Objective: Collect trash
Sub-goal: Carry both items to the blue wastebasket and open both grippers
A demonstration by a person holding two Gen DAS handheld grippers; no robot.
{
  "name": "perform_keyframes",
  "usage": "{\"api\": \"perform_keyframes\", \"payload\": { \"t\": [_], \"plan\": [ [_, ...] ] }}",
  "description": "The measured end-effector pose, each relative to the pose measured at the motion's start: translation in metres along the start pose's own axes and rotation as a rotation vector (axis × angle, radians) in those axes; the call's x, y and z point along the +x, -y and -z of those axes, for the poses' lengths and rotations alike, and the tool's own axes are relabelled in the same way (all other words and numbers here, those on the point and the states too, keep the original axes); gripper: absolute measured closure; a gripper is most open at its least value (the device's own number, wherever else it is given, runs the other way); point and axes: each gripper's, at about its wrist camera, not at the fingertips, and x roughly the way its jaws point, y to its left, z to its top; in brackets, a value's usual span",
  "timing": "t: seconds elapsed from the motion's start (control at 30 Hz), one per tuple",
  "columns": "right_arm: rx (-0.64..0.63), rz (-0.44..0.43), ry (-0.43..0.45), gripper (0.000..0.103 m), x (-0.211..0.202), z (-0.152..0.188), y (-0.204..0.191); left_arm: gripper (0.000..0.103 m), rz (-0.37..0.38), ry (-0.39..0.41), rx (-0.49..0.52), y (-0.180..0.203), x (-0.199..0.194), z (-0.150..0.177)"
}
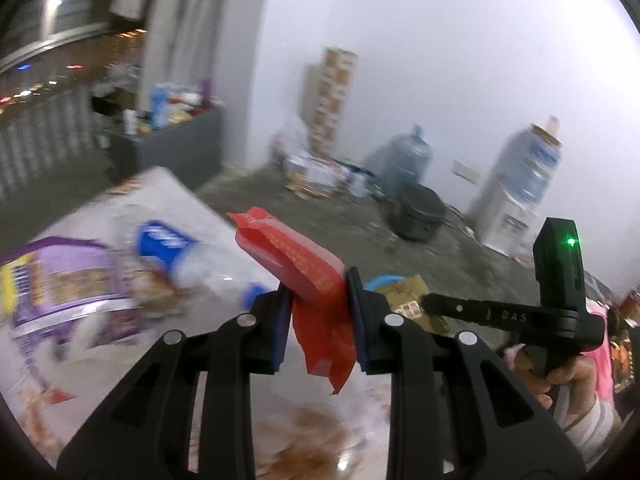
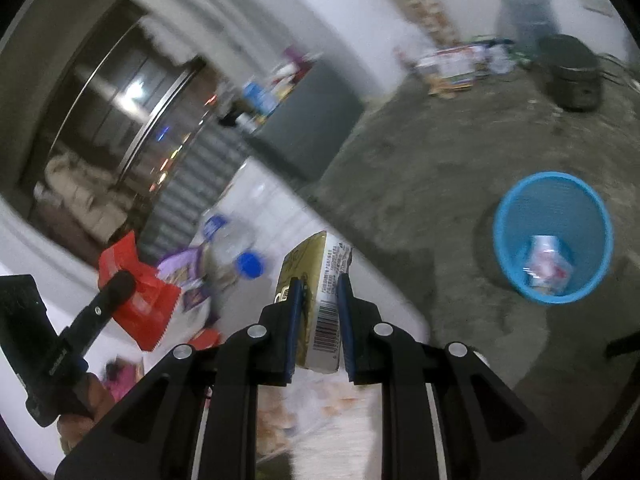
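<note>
My left gripper [image 1: 318, 294] is shut on a red snack wrapper [image 1: 308, 276] and holds it above the white table [image 1: 168, 196]. The wrapper also shows at the left of the right wrist view [image 2: 136, 288]. My right gripper [image 2: 320, 292] is shut on a gold and white carton [image 2: 324, 300] with a barcode, held over the table's edge. A blue mesh trash basket [image 2: 516, 240] stands on the floor to the right, with crumpled wrappers [image 2: 546, 266] inside. A clear plastic bottle with a blue cap [image 1: 200, 268] and a purple package [image 1: 68, 280] lie on the table.
The floor is rough grey concrete [image 2: 440, 168]. A black pot [image 2: 572, 72], water jugs [image 1: 408, 156], a water dispenser [image 1: 516, 196] and stacked boxes [image 1: 328, 100] stand along the white wall. A dark cabinet [image 1: 176, 144] with clutter stands behind the table.
</note>
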Motion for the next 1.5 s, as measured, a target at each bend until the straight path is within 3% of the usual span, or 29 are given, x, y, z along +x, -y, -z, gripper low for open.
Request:
{"api": "perform_keyframes", "payload": {
  "t": [0.23,0.37,0.57,0.63,0.7,0.77,0.83,0.93,1.13,1.5],
  "plan": [
    [0.133,0.169,0.118,0.085,-0.032,-0.026,0.081,0.079,0.167,-0.15,0.087,0.071,0.094,-0.018],
    [0.22,0.269,0.142,0.085,-0.033,-0.035,0.128,0.078,0.257,-0.276,0.118,0.11,0.165,-0.021],
    [0.337,0.365,0.131,0.084,-0.017,-0.042,0.193,0.078,0.297,-0.384,0.169,0.152,0.246,-0.011],
    [0.359,0.377,0.134,0.082,-0.009,-0.045,0.212,0.069,0.306,-0.399,0.19,0.163,0.269,-0.009],
    [0.38,0.384,0.126,0.071,0.002,-0.048,0.229,0.04,0.266,-0.394,0.201,0.169,0.293,-0.008],
    [0.402,0.414,0.114,0.059,0.015,-0.048,0.248,0.036,0.215,-0.383,0.205,0.173,0.314,-0.007],
    [0.419,0.436,0.098,0.059,0.022,-0.047,0.261,0.036,0.184,-0.402,0.208,0.175,0.327,-0.008],
    [0.425,0.428,0.089,0.059,0.024,-0.04,0.264,0.036,0.172,-0.396,0.192,0.169,0.329,-0.008],
    [0.338,0.434,0.104,0.054,0.018,-0.043,0.242,0.032,0.149,-0.323,0.197,0.162,0.292,-0.018],
    [0.038,0.467,0.259,0.023,-0.025,-0.055,0.127,0.016,0.123,-0.104,0.148,0.134,0.159,-0.05]
  ]
}}
